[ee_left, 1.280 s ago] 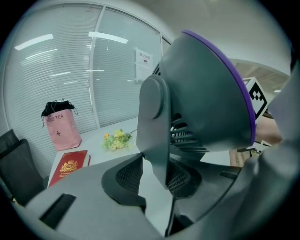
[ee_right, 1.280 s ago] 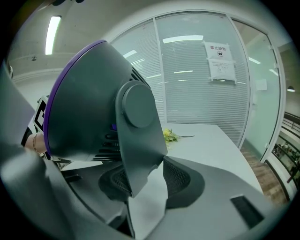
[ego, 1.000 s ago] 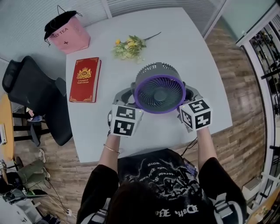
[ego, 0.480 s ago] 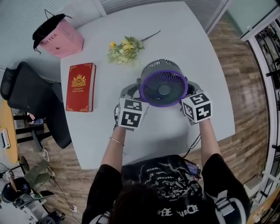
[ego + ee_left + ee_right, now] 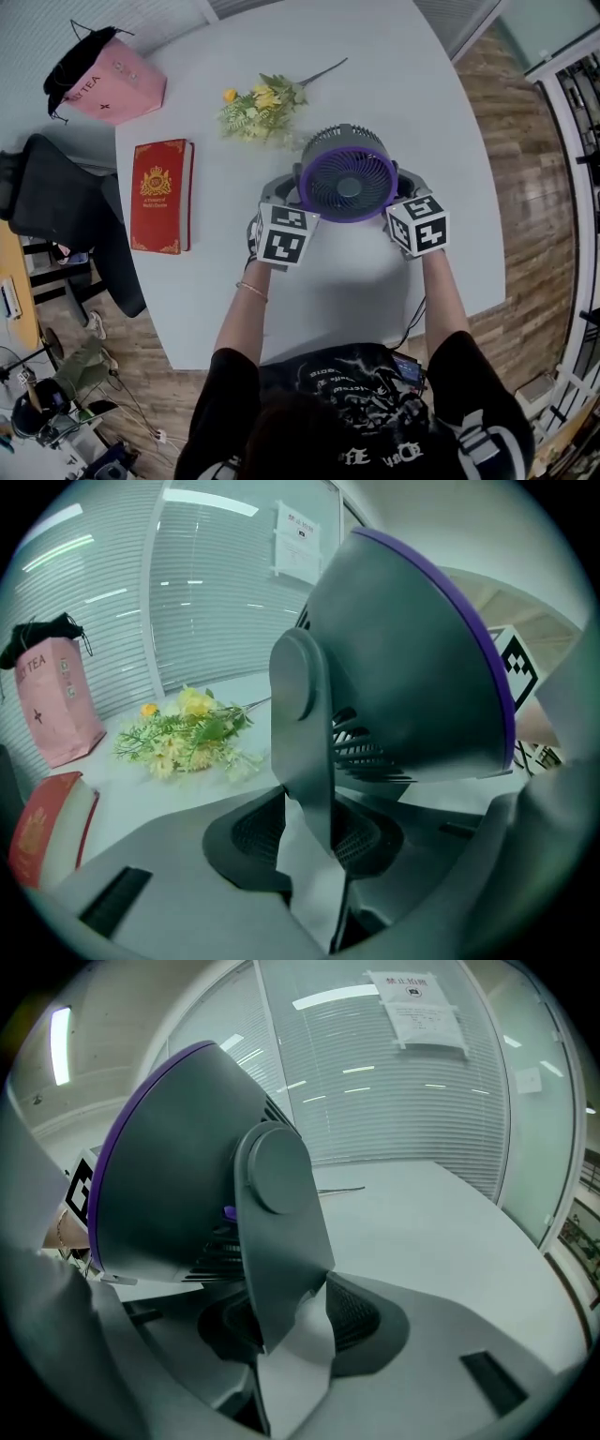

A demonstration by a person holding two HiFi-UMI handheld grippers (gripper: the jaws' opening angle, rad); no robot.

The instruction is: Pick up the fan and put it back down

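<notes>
Left tool (image 5: pixel 309 841) first: its pads are squeezed on the fan (image 5: pixel 348 178) at the left support arm (image 5: pixel 305 724), which stands upright between the jaws. The right tool (image 5: pixel 281 1326) is clamped the same way on the right support arm (image 5: pixel 281 1241). So I am gripping the fan from both sides, and it sits between the two tools with its purple-rimmed face tilted up toward my head camera. I judge the pick-up half of the job as done. Both tool cameras show pale tabletop (image 5: pixel 394 84) below the fan body and past the arms. From above, a soft shadow lies on the tabletop on my side of the tools. That reads to me as a fan carried low over the surface, not standing on it. Whether its underside already touches I cannot tell, since no view shows it. What is left, as I see it, is the put-down: lower until the fan rests flat, then release both tools and draw them out sideways. The flowers (image 5: pixel 258 103) lie beyond the left tool's tips, and the red book (image 5: pixel 159 195) is well off to that tool's left, so neither crowds the landing spot.
</notes>
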